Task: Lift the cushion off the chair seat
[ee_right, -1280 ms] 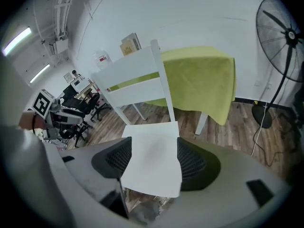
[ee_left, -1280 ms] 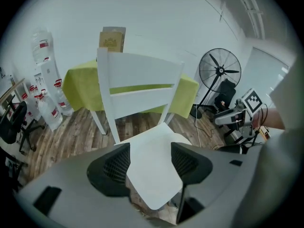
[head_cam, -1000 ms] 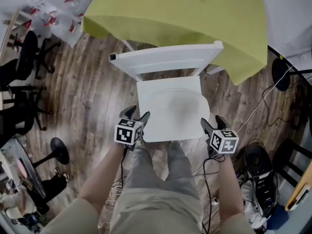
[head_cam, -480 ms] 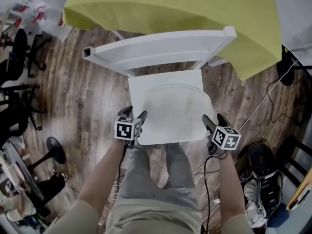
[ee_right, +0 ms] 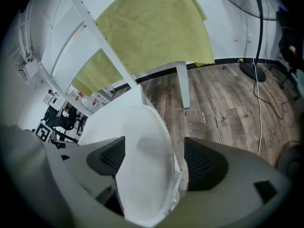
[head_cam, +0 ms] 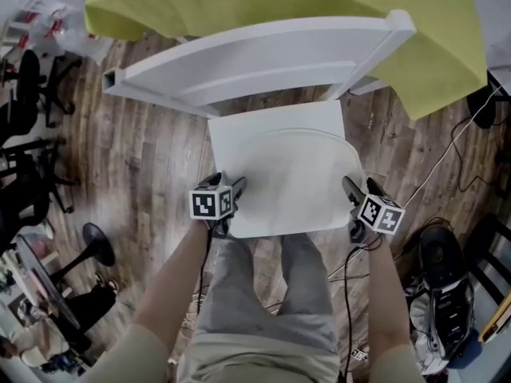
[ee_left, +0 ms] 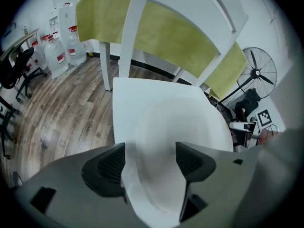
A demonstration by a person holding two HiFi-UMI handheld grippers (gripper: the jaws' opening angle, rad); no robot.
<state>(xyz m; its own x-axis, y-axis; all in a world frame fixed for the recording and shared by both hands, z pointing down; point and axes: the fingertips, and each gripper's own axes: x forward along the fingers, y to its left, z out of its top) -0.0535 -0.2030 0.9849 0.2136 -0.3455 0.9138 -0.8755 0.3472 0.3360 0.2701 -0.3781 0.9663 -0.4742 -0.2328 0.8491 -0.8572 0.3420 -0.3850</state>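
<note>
Standing on the wood-plank floor (head_cam: 144, 150) at the far left were black office chairs (head_cam: 28, 86), well apart from the work. Next came the left gripper (head_cam: 225, 183), held at the front left corner of the white chair seat (head_cam: 230, 134) and pointing steeply down. Its own view showed both jaws apart and opening, with the left edge of the cushion (head_cam: 295, 178) running between them; the dark ribbed pads (ee_left: 111, 165) stood to either side of that edge and neither one pressed on it, so nothing was gripped. The cushion itself was pale, nearly the same white as the chair, with a rounded outline. It lay flat on the seat and covered most of it, leaving a bare strip along the back and the back left corner. Behind the seat the chair's white backrest (head_cam: 255, 54) slanted across the head view, and past that hung a yellow-green tablecloth (head_cam: 279, 2). The person's legs (head_cam: 263, 294), in grey trousers, stood right against the front edge of the seat, between the two forearms. On the right, the right gripper (head_cam: 359, 186) sat at the cushion's right edge near the front corner, also angled down. Its jaws were likewise apart and opening, the cushion's rim rising between them without being clamped. Further right, thin cables (head_cam: 447, 158) trailed over the floor.
</note>
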